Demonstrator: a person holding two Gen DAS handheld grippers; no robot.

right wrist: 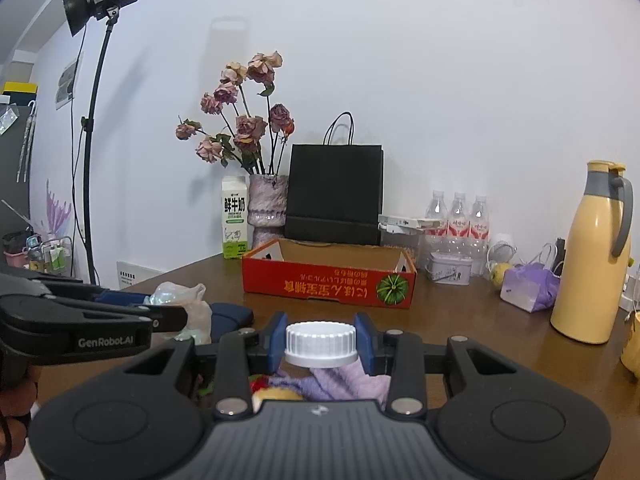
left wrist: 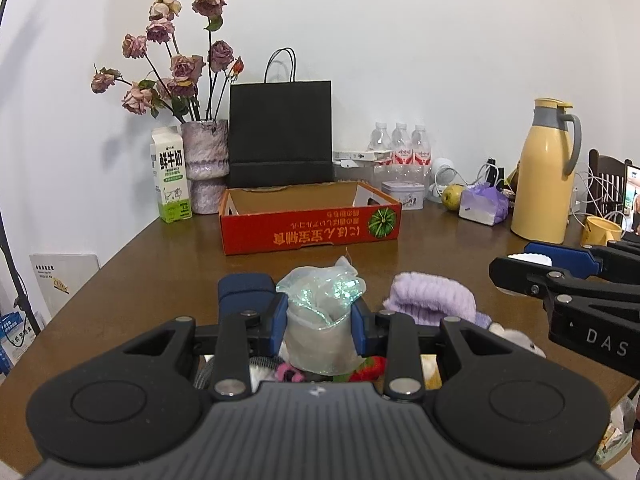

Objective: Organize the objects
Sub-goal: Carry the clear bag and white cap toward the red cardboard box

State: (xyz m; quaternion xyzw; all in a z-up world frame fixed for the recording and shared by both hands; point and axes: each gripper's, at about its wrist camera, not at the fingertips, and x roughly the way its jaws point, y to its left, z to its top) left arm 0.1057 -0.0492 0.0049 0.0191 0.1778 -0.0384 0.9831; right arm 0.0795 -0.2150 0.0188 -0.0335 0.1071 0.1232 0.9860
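Observation:
My left gripper [left wrist: 320,320] is shut on a crumpled, iridescent clear plastic bag [left wrist: 322,312] and holds it above the brown table [left wrist: 160,272]; it also shows in the right wrist view [right wrist: 182,300]. My right gripper [right wrist: 321,344] is shut on a white ribbed bottle cap [right wrist: 321,343], seen from the left as well [left wrist: 528,259]. A red open cardboard box [left wrist: 310,218] stands ahead of both grippers [right wrist: 330,276]. A purple fluffy cloth [left wrist: 432,300] and small plush toys [left wrist: 292,372] lie below the grippers.
Along the back stand a milk carton [left wrist: 170,176], a vase of dried roses [left wrist: 205,168], a black paper bag [left wrist: 281,134], water bottles [left wrist: 400,146], a tin [left wrist: 404,194], a purple tissue pack [left wrist: 482,204] and a yellow thermos [left wrist: 546,172]. A light stand [right wrist: 94,128] is at left.

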